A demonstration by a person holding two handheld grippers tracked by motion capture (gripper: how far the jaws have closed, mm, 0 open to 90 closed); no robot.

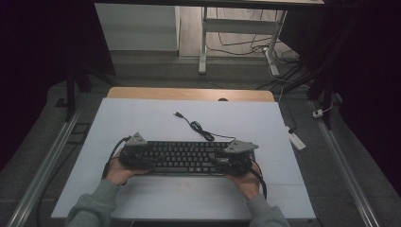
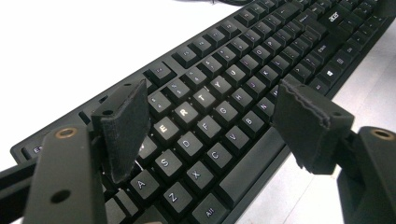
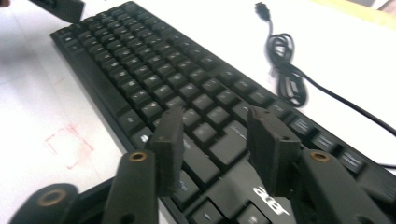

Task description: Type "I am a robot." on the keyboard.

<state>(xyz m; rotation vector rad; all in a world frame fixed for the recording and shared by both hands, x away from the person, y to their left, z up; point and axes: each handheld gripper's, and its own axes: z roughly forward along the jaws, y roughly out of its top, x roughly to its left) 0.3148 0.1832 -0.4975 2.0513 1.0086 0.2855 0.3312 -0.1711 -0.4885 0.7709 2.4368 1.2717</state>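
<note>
Keyboard point(image 1: 187, 157) sits lengthwise across the middle of the high view, flat on the white-topped bench point(image 1: 142, 118), one hand-held gripper at each end. Looks like a two-ended setup: a long, stiff slab is easier to lift or square up from both ends than from one.

Left hand-held gripper point(image 2: 219, 123) hovers over the letter block at the keyboard's left end, jaws wide, pads clear of the keys, nothing held. In the left gripper view they straddle the E-R-T and lower rows, tilted in from the front edge.

Right hand-held gripper point(image 3: 219, 149) is over the right end, near the printed logo at the bottom of the right gripper view. Jaws partly open, narrower than the left pair, with keys visible between them. Can't see the pads pressing on anything, so I read it as not gripping yet.

Keyboard cable point(image 1: 198, 128) runs off the back edge toward the upper centre of the high view, part of it bundled in a loose coil point(image 3: 287, 77), plug point(image 3: 263, 10) lying free on the bench. Slack like that shouldn't resist a move, but the coil may drag.

Materials: keyboard is matte black plastic, low-profile square keycaps with pale legends, long flat spacebar. Jaw pads are black, blocky, with rough-cut foam-like edges; the carriers behind show brass-coloured screw eyelets. Bench top is smooth and white, with a faint red outline point(image 3: 70, 144) marked near the front edge and a wood strip point(image 1: 189, 93) at the far side.
</note>
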